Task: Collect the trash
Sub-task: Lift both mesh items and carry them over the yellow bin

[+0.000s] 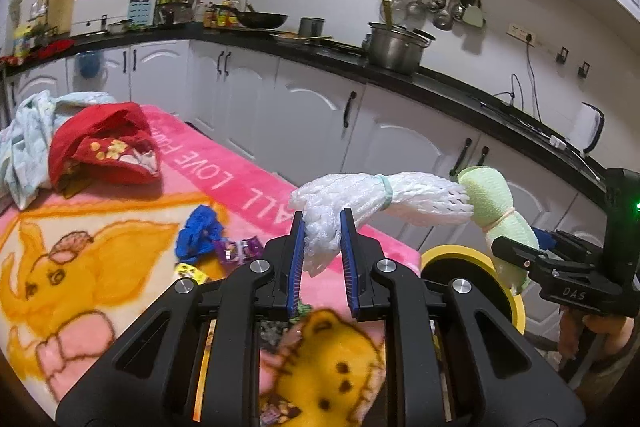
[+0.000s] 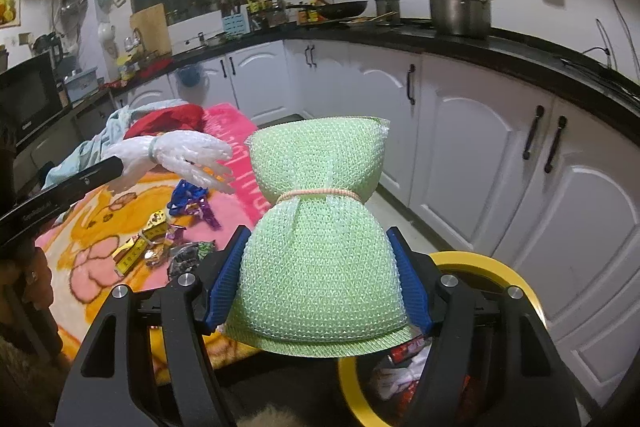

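Note:
My left gripper [image 1: 321,227] is shut on a white foam net [image 1: 360,195], held in the air over the pink blanket's right edge. The net also shows in the right wrist view [image 2: 184,157]. My right gripper [image 2: 318,243] is shut on a green foam net [image 2: 320,251] tied with a rubber band; it shows in the left wrist view [image 1: 496,211], just right of the white one. A yellow-rimmed trash bin [image 2: 516,283] sits below my right gripper, with wrappers inside. Blue wrapper [image 1: 200,233], purple wrapper [image 1: 240,251] and several more wrappers [image 2: 160,247] lie on the blanket.
The pink cartoon blanket [image 1: 100,267] covers a table. A red cloth [image 1: 104,147] and a light blue cloth [image 1: 28,147] lie at its far end. White kitchen cabinets [image 2: 460,147] with a black counter stand behind; a floor strip runs between.

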Tool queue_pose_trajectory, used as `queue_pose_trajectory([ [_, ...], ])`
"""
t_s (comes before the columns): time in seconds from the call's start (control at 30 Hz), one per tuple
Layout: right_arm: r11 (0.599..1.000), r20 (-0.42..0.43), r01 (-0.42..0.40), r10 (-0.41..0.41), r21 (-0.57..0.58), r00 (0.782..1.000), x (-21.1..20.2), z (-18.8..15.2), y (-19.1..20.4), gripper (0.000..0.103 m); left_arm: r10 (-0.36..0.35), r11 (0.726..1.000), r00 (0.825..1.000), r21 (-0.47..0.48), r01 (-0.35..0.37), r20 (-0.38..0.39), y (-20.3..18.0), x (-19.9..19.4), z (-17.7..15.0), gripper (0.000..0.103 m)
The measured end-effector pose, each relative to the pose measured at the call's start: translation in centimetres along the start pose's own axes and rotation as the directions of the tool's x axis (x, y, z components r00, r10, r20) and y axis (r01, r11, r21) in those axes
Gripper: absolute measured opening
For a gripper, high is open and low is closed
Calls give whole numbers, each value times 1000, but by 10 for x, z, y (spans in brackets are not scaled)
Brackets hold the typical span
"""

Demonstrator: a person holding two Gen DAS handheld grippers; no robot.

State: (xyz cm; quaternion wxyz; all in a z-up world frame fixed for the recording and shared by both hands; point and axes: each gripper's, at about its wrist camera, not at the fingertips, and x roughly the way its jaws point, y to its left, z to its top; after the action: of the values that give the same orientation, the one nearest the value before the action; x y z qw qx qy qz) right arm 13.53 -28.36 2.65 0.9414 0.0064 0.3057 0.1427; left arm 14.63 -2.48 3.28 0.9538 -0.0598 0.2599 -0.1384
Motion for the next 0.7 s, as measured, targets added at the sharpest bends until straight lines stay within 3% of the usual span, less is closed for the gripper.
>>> queue_pose_trajectory([
  [0.7,993,45,96,-100,71,994,-44,-15,-66,67,-30,993,999,113,33,-24,-70,22,-7,12],
])
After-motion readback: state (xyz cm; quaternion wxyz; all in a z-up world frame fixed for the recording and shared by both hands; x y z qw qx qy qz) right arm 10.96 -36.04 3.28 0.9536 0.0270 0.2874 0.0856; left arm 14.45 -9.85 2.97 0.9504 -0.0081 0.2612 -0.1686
